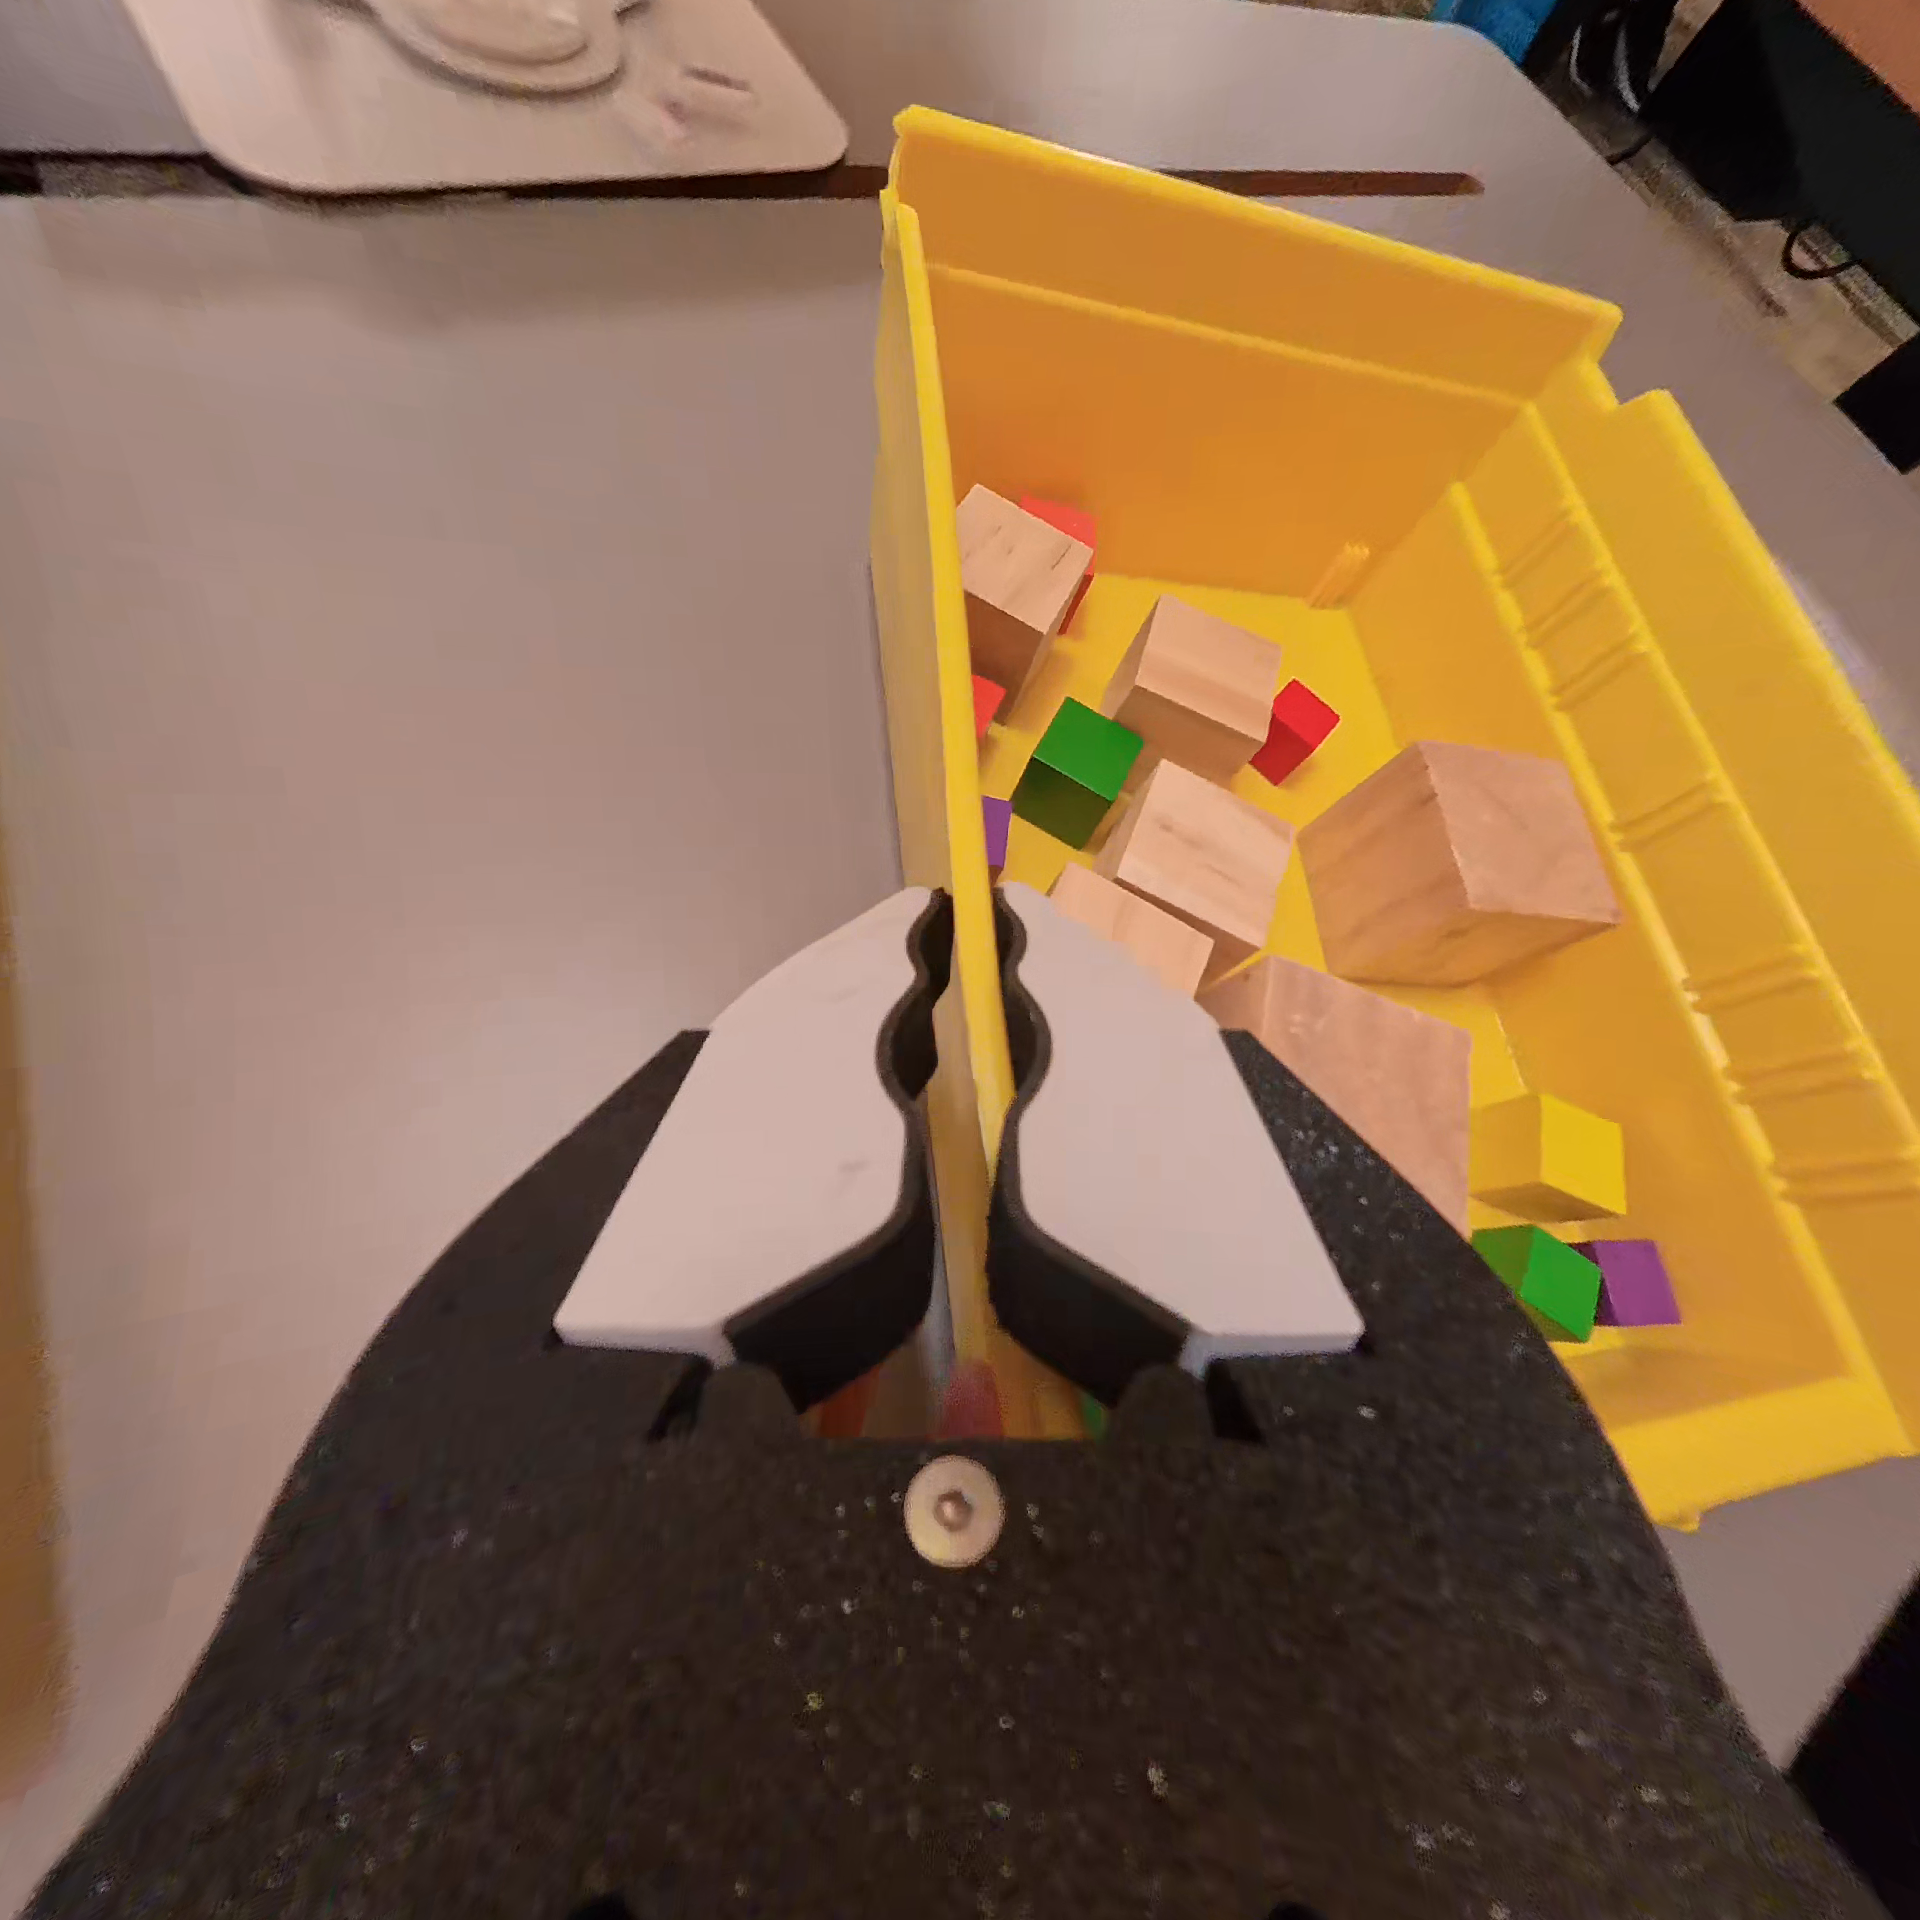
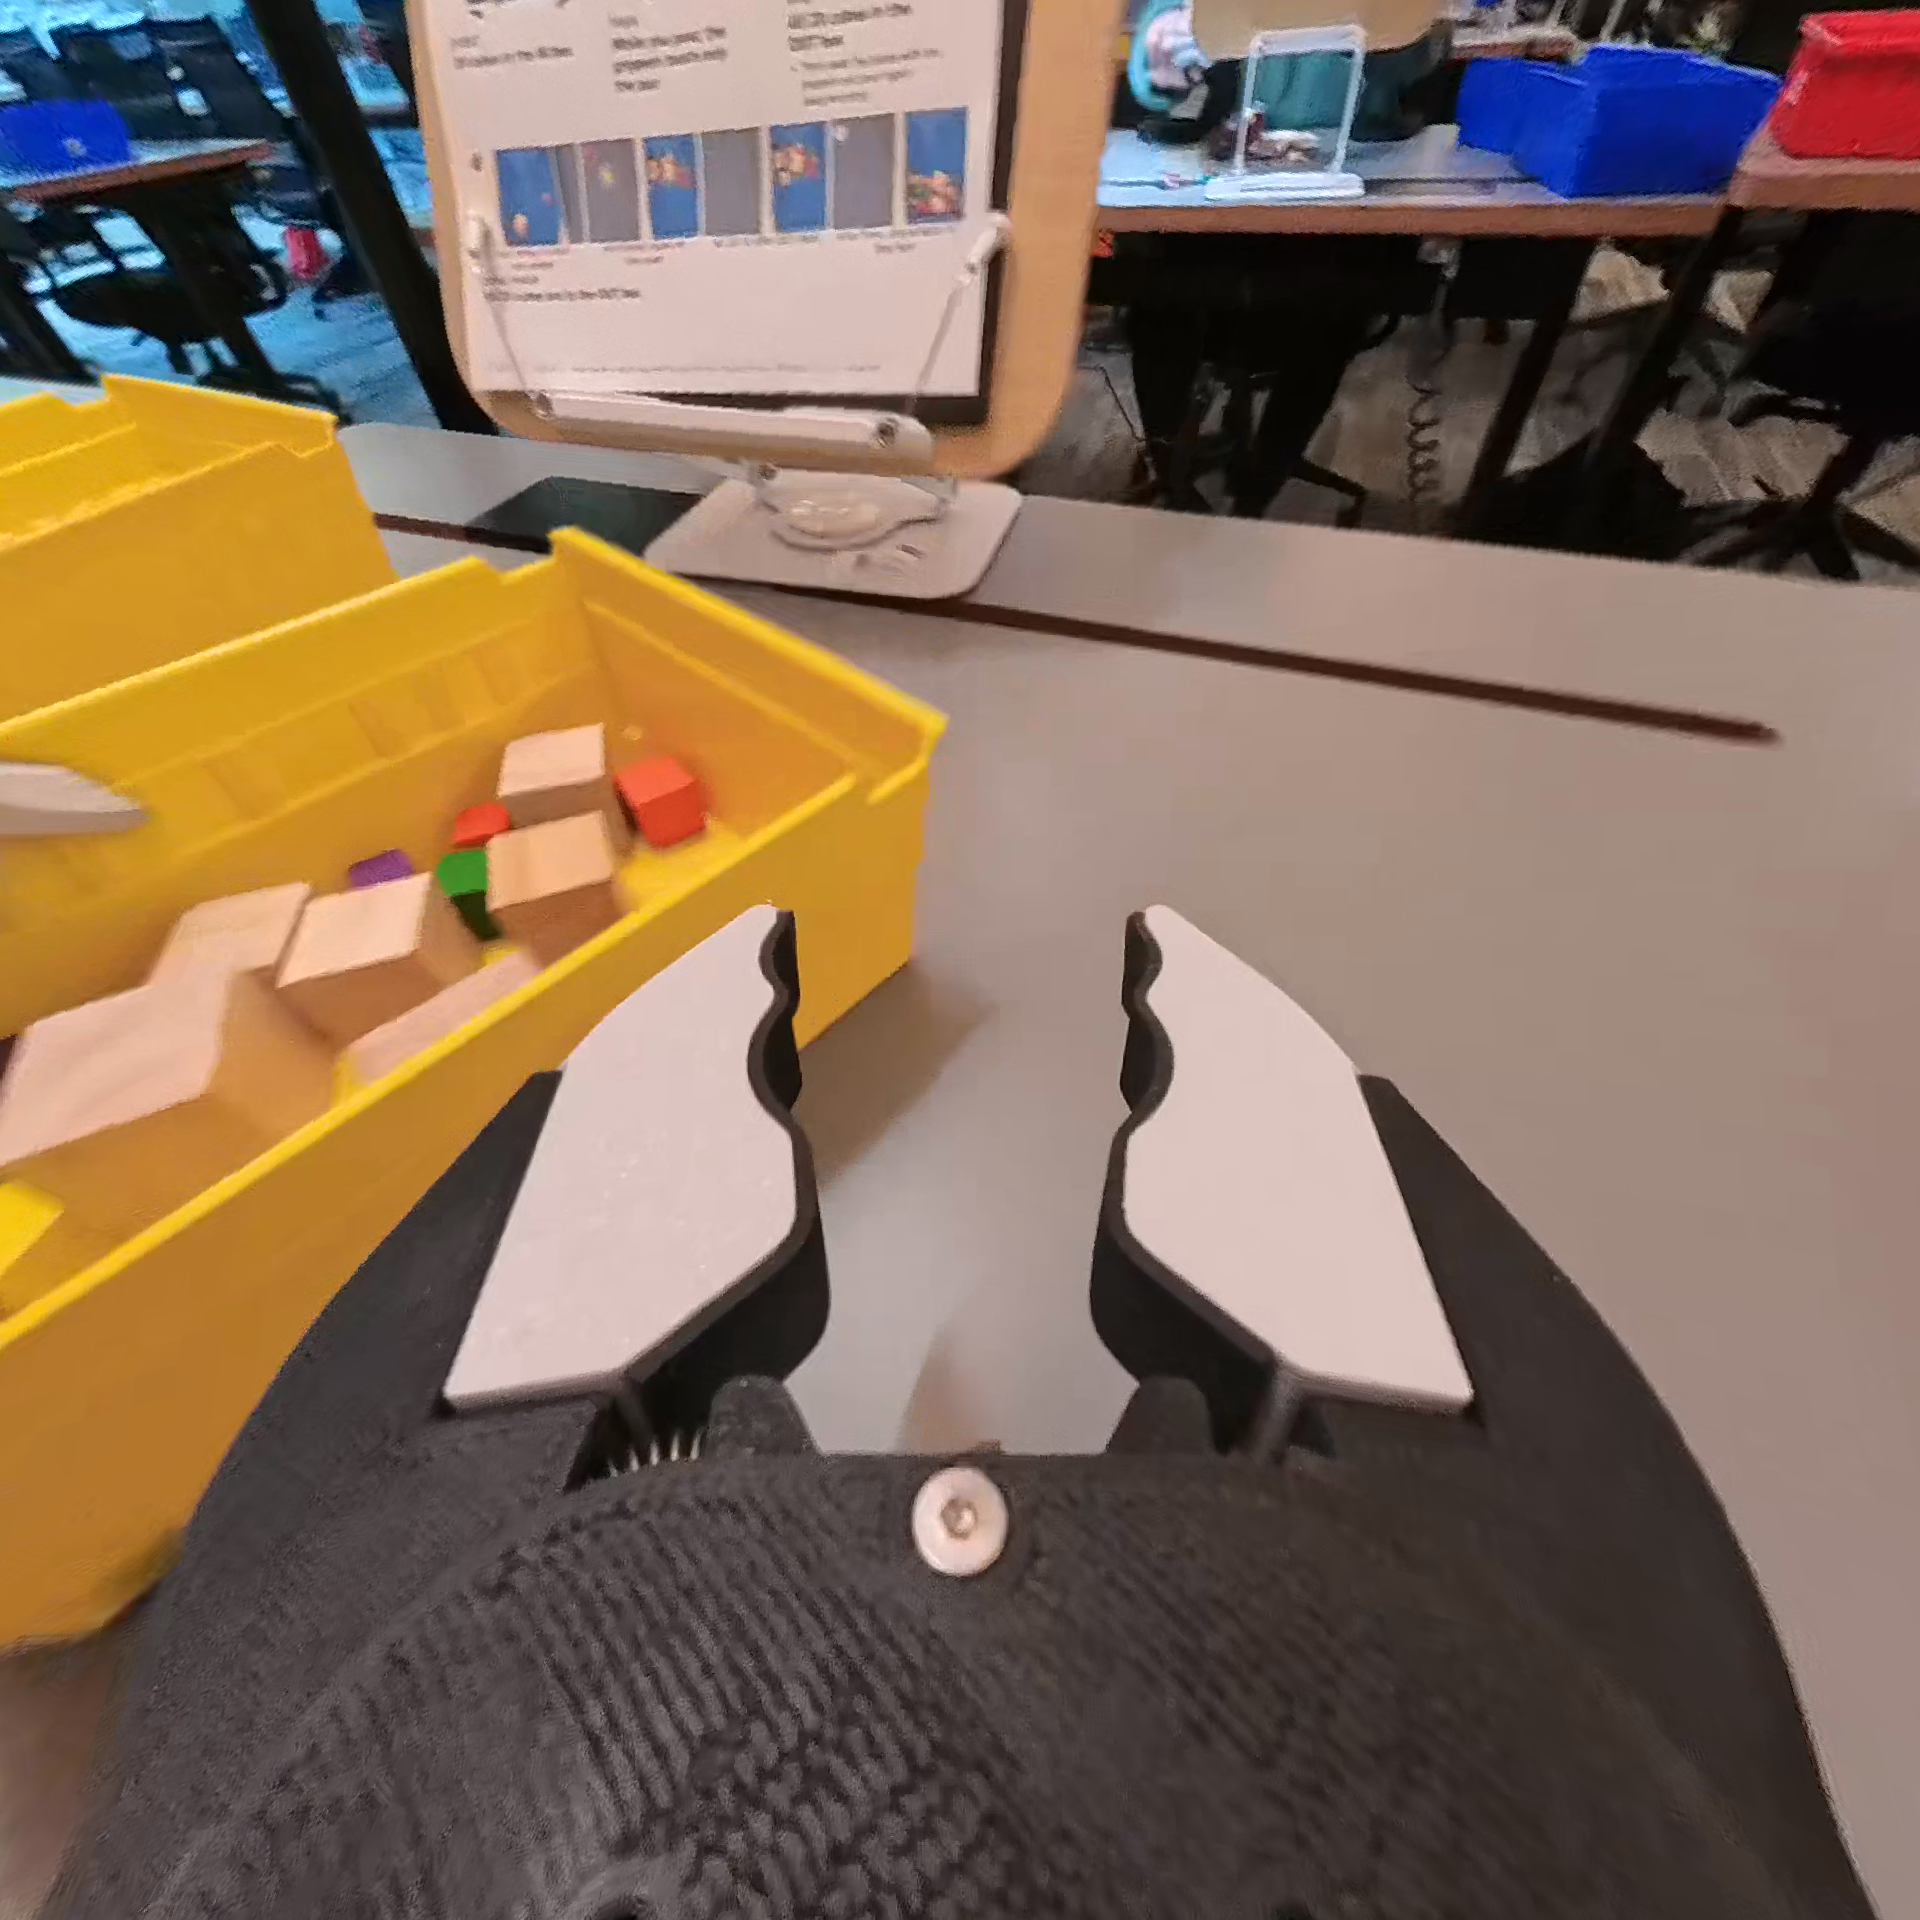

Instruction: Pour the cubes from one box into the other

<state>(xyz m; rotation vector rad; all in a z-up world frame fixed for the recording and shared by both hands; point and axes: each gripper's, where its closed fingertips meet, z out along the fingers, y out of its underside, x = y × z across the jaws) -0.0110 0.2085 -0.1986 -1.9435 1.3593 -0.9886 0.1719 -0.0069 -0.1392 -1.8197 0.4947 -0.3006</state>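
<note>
A lab or office: grey tables [image 2: 1455, 831], office chairs [image 2: 135, 281], storage bins [image 2: 1621, 114], instruction sheet on stand [image 2: 727, 208]

Left of the box [image 1: 1195, 343] the grey table [image 1: 416, 675] lies bare and open up to a dark seam, beyond which a white stand base [image 1: 499, 94] blocks the far edge. The left gripper [image 1: 971, 914] straddles the box's left wall, so that wall fills the gap between its fingers. Inside, wooden and coloured cubes [image 1: 1455, 862] crowd the floor — only small yellow patches show between them.

In the right wrist view, the right gripper [image 2: 961, 920] stands spread over bare table [image 2: 1455, 935]; open surface runs ahead and to its right. The box [image 2: 862, 862] sits just beside its left finger, a second box [image 2: 187, 520] behind that — and a board on a stand [image 2: 727, 208] rises at the far edge.
</note>
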